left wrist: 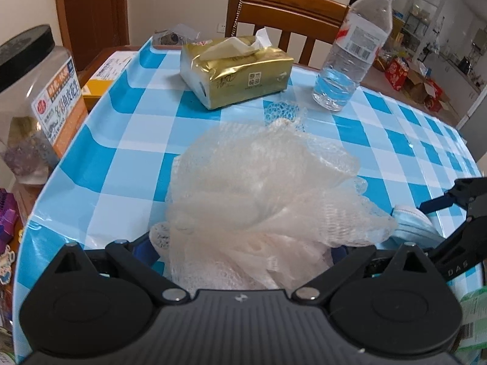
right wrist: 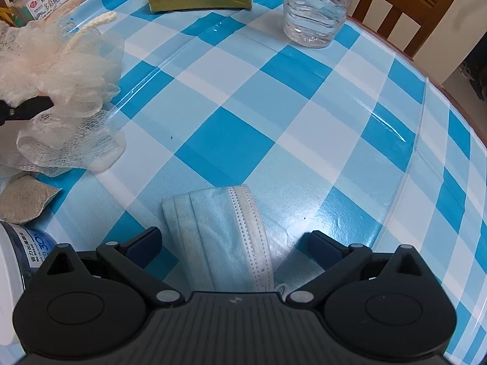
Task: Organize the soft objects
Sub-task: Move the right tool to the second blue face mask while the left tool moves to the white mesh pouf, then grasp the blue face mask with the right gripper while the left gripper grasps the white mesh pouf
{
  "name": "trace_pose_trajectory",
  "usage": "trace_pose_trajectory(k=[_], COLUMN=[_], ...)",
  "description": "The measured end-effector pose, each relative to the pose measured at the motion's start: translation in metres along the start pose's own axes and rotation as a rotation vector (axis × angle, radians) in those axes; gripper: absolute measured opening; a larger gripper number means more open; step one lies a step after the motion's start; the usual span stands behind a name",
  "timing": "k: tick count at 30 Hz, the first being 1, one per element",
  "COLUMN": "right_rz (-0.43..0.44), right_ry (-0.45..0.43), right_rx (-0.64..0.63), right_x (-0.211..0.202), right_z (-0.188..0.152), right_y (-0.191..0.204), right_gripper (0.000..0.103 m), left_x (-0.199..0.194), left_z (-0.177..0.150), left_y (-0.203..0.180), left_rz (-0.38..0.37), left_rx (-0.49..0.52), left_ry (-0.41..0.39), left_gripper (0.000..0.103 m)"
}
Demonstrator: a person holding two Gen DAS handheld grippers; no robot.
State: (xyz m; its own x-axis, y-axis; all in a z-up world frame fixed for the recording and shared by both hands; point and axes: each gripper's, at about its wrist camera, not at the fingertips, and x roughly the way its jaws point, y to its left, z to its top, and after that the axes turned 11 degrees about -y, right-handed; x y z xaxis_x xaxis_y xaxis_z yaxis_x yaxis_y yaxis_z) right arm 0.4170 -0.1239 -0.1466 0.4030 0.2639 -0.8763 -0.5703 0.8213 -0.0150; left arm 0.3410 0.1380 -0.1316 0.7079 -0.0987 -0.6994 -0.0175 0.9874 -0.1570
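Mesh bath sponge (left wrist: 261, 188) sits clamped in the left hand-held gripper (left wrist: 243, 243), raised over the desk (left wrist: 121, 140). Face mask (right wrist: 219, 237) lies flat between the right hand-held gripper's (right wrist: 234, 243) wide-open jaws, ungrasped. Risk: thin mask slipping, netting snagging.

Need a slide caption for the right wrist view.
Open right hand-held gripper straddles a folded blue face mask on the checked tablecloth.

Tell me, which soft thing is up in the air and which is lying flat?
The fluffy mesh bath pouf is lifted, pinched in the left gripper. The blue face mask lies flat on the checked tablecloth, between the open right gripper's fingers.
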Motion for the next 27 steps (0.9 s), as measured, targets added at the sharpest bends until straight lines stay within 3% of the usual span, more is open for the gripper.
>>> trace_pose_trajectory(k=[7, 13, 16, 18, 20, 27], right_rz=[-0.002, 0.033, 0.041, 0.042, 0.040, 0.036], right_ry=[-0.013, -0.034, -0.038, -0.040, -0.042, -0.041], right_rx=[0.001, -0.069, -0.085, -0.086, -0.085, -0.105], right_x=[-0.001, -0.004, -0.007, -0.010, -0.013, -0.019], right_z=[-0.001, 0.001, 0.002, 0.002, 0.001, -0.002], right_y=[0.003, 0.016, 0.018, 0.018, 0.017, 0.022], right_gripper=[0.103, 0.089, 0.079, 0.070, 0.057, 0.046], left_x=[0.002, -0.004, -0.006, -0.007, -0.009, -0.021], left_z=[0.000, 0.000, 0.001, 0.001, 0.002, 0.006], left_y=[0.001, 0.003, 0.003, 0.002, 0.000, -0.005], left_rz=[0.004, 0.002, -0.013, -0.019, -0.024, -0.036], left_rx=[-0.012, -0.032, -0.041, -0.033, -0.013, 0.038], left_ry=[0.003, -0.009, -0.006, -0.001, -0.002, -0.016], left_gripper=[0.100, 0.097, 0.088, 0.077, 0.071, 0.053])
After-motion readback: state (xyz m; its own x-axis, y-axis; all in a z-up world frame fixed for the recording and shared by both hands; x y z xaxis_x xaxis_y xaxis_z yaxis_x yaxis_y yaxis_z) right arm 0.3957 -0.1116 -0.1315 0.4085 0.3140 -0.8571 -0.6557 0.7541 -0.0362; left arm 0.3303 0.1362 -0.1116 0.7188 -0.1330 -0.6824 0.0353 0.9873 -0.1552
